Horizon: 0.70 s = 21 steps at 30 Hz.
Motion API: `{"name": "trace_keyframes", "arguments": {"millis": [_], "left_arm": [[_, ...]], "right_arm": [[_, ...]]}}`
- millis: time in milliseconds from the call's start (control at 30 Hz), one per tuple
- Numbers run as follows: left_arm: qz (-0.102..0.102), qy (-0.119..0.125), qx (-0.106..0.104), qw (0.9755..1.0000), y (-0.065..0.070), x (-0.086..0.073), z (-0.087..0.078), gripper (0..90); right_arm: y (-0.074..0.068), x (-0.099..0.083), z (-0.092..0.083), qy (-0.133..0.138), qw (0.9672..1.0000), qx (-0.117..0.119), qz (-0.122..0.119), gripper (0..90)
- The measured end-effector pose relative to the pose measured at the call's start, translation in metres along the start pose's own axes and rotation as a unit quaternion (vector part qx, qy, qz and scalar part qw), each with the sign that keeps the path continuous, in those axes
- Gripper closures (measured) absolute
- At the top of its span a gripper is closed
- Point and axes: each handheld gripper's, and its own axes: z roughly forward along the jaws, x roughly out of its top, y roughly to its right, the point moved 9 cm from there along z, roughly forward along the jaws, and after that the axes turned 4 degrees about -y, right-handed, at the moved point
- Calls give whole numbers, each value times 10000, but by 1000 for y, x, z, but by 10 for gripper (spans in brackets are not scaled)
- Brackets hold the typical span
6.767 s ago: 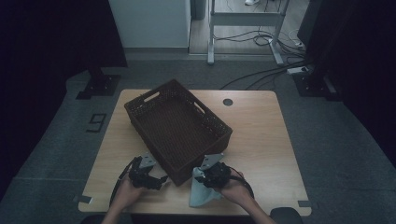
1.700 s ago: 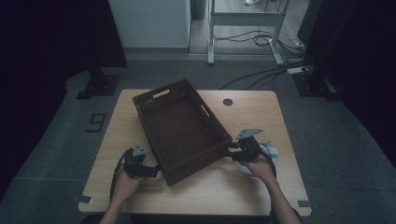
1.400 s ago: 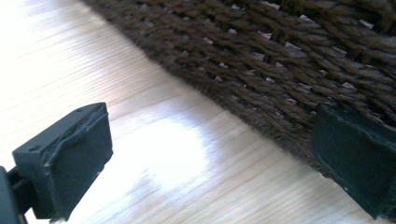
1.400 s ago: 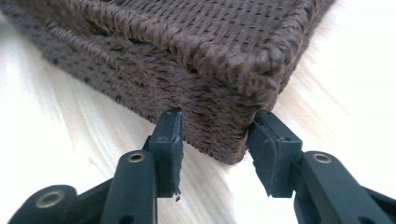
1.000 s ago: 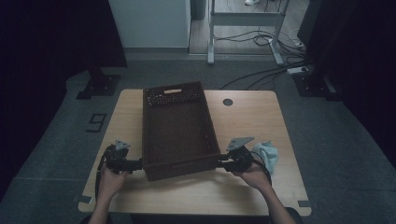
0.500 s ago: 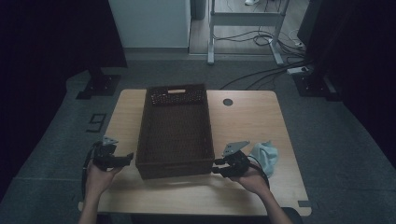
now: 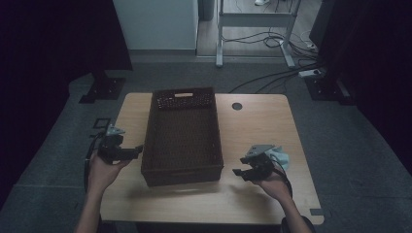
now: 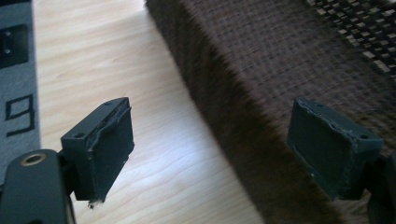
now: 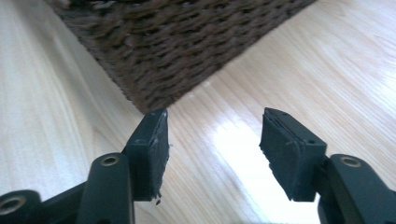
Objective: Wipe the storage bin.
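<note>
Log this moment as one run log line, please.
basket: squared on table, released | left gripper: open, jaws just narrowed, empty | right gripper: open, jaws just widening, empty

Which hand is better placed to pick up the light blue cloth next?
Right. The cloth lies just beside the right gripper, whose jaws have just been opening, empty. The left gripper, jaws lately closing on nothing, is across the basket.

From my feed, the light wooden table (image 7: pixel 252 126) sits on grey carpet (image 7: pixel 340 126), pretty dim all round. Black curtains (image 7: pixel 53 43) hang on both sides, a white panel (image 7: pixel 155 24) stands at the back, and next to it a metal desk frame (image 7: pixel 252 29) with cables (image 7: pixel 272 77) trailing over the floor.
</note>
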Motion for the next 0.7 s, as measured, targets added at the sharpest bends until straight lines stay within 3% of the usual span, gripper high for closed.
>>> {"name": "trace_keyframes", "arguments": {"millis": [100,300,367,467,600,700], "left_arm": [[40,-101,-144,9998,13,4,7,162],[174,-511,-183,9984,30,-6,32,281],[240,-601,-180,9977,32,-9,37,350],[220,-550,-259,9979,33,-9,39,477],[418,-691,-73,9967,31,-13,39,614],[439,-690,-133,9966,31,-14,40,664]], "right_arm": [[7,-1,-3,33,9999,-129,82,366],[22,-8,-10,41,9990,-371,229,349],[26,-10,-12,58,9987,-416,282,349],[32,-13,-15,54,9981,-480,378,348],[40,-17,-18,81,9973,-551,481,349],[45,-19,-21,72,9966,-619,537,348]]}}
